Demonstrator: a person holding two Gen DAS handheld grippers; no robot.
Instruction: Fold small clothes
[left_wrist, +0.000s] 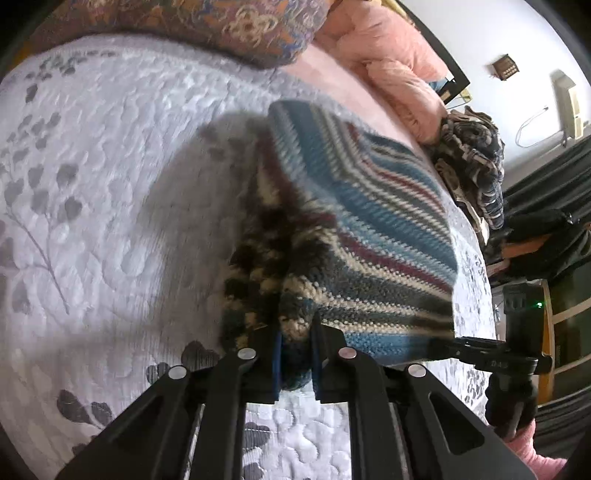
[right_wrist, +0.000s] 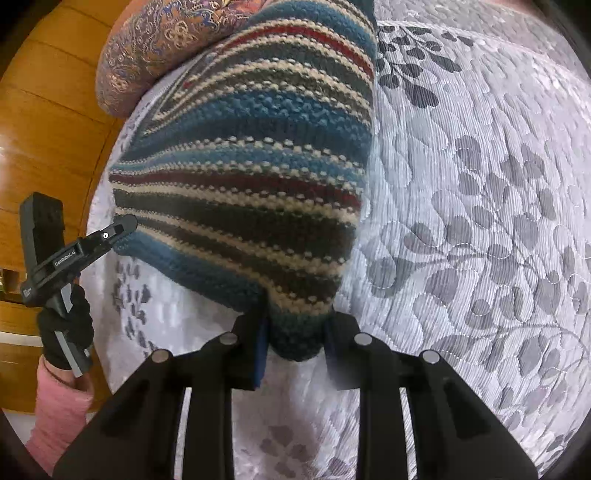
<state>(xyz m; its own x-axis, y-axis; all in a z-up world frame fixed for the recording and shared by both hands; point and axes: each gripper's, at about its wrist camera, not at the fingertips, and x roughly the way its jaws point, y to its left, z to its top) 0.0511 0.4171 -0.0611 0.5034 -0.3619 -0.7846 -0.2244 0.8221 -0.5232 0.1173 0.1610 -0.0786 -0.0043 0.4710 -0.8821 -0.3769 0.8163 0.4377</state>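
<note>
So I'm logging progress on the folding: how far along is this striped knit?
Done: nothing looks finished. In hand: the left claw and right claw each pinch an edge of the striped knit, holding it over the quilted bedspread. Left: laying it down folded, plus the pile of clothes.

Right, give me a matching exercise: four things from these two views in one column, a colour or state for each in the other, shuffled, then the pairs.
1. striped knit garment
2. bedspread
3. patterned pillow
4. pink bedding

A. bunched up by the wall
B. white with grey leaves
C. orange and blue swirls
D. pinched by left gripper and right gripper

Pairs: 1-D, 2-B, 3-C, 4-A
</note>
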